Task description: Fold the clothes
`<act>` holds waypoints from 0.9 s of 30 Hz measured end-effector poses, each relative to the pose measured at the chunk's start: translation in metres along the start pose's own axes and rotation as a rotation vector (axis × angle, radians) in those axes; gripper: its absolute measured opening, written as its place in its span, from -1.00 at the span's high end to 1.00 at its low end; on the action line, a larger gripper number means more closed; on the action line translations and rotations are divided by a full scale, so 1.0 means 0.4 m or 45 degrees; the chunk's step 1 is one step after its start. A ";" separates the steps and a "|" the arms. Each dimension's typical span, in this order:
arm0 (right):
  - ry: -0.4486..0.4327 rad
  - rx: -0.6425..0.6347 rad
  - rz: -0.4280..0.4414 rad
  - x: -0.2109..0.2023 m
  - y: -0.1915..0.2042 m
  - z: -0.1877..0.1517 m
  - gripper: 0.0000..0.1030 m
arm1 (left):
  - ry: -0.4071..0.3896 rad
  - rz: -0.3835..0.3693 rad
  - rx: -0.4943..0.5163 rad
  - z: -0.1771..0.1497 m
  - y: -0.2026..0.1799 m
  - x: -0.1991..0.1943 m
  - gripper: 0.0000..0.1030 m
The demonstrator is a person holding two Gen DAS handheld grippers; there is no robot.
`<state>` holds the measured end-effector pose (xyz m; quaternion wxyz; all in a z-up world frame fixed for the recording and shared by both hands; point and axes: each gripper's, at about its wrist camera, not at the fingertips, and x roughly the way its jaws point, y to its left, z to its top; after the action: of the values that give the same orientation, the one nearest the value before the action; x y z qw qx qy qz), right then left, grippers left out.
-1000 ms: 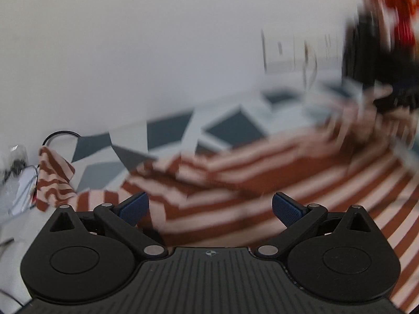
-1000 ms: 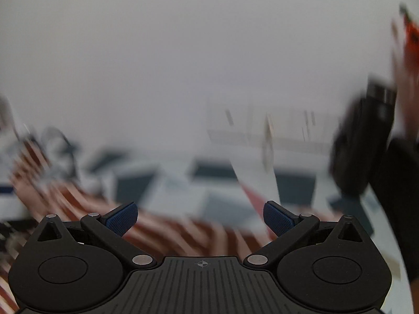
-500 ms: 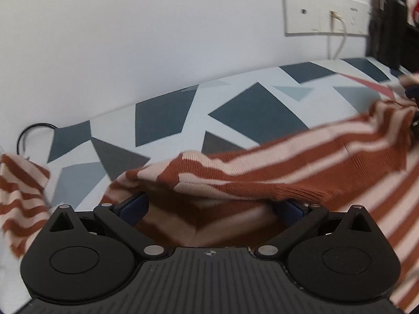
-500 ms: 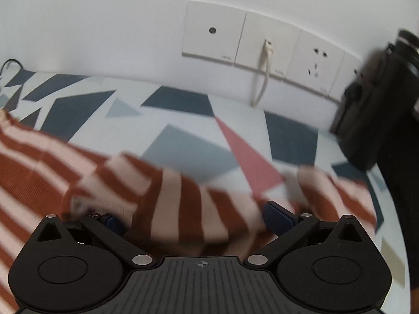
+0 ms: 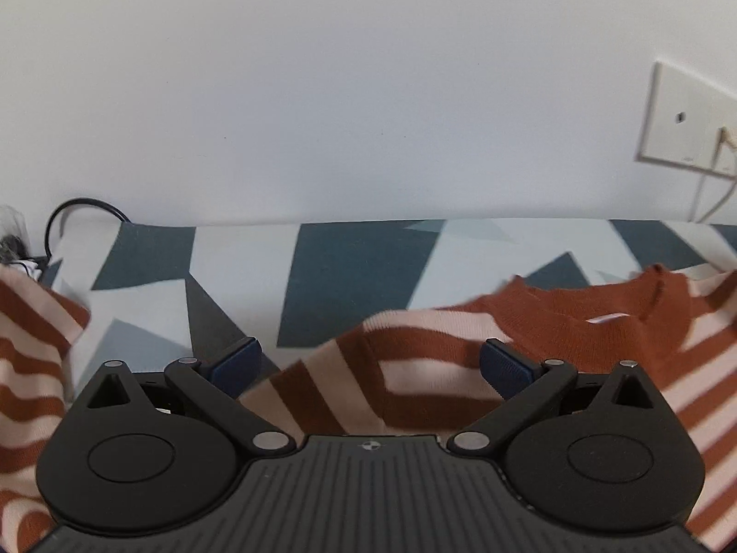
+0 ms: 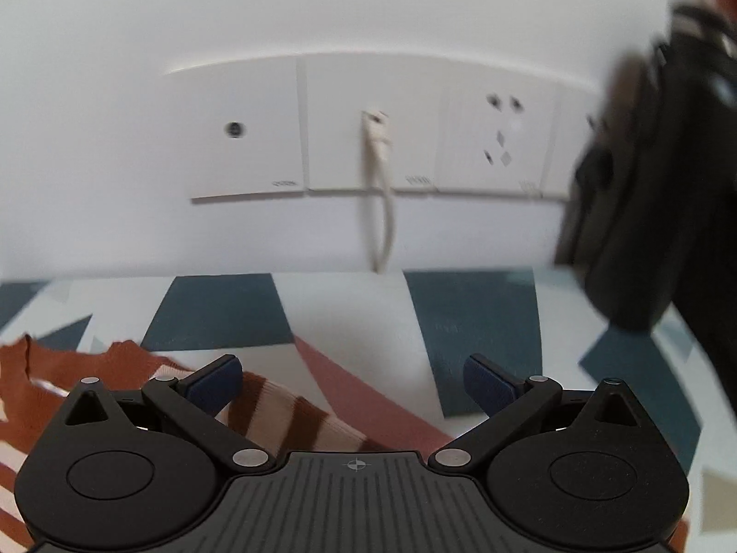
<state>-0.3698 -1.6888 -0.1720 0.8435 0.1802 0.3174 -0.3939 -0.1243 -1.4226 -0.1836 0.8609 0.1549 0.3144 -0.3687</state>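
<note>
You are holding the left gripper [image 5: 371, 361] with its blue-padded fingers [image 5: 235, 364] spread wide, grasping nothing. Between and beneath them the rust-and-cream striped knit sweater [image 5: 414, 368] is lying on the geometric-patterned tablecloth of dark blue, grey and white shapes [image 5: 350, 272]. Its solid rust collar [image 5: 599, 318] is sitting to the right, with a small pale label showing inside the neck. Another striped part of the garment is bunching at the far left edge, near a black cable [image 5: 83, 212] looping against the white wall [image 5: 322, 92].

Your right gripper [image 6: 352, 385] is likewise released, fingers well apart and gripping nothing. A striped fold of the sweater is lying just under its left finger [image 6: 216, 380], while the right finger is hovering over bare tablecloth. Far ahead, a row of white wall socket plates [image 6: 368, 138] is carrying a plugged-in white cable [image 6: 382, 193]. A blurred black object [image 6: 645, 207] is filling the right side.
</note>
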 end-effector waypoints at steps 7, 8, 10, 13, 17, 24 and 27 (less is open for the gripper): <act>-0.014 0.050 0.057 -0.105 -0.084 -0.048 -0.98 | 0.024 -0.180 -0.101 -0.048 -0.023 -0.123 -1.00; -0.005 0.051 0.065 -0.124 -0.092 -0.061 -0.98 | 0.040 -0.209 -0.099 -0.058 -0.033 -0.142 -1.00; 0.011 0.042 0.077 -0.161 -0.106 -0.087 -0.98 | 0.056 -0.251 -0.082 -0.080 -0.055 -0.184 -1.00; 0.010 0.027 0.075 -0.225 -0.125 -0.132 -0.98 | 0.061 -0.304 -0.051 -0.117 -0.084 -0.240 -1.00; 0.013 0.046 0.093 -0.263 -0.125 -0.182 -0.99 | 0.079 -0.310 0.022 -0.162 -0.135 -0.255 -1.00; -0.003 -0.014 0.042 -0.228 -0.034 -0.214 -0.99 | 0.064 -0.229 -0.013 -0.176 -0.141 -0.208 -1.00; 0.003 -0.045 0.039 -0.204 0.003 -0.221 -0.99 | 0.049 -0.157 -0.008 -0.176 -0.135 -0.189 -1.00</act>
<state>-0.4437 -1.5941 -0.1815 0.8521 0.1706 0.3226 -0.3751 -0.2342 -1.3837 -0.1889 0.8309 0.1395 0.3411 -0.4169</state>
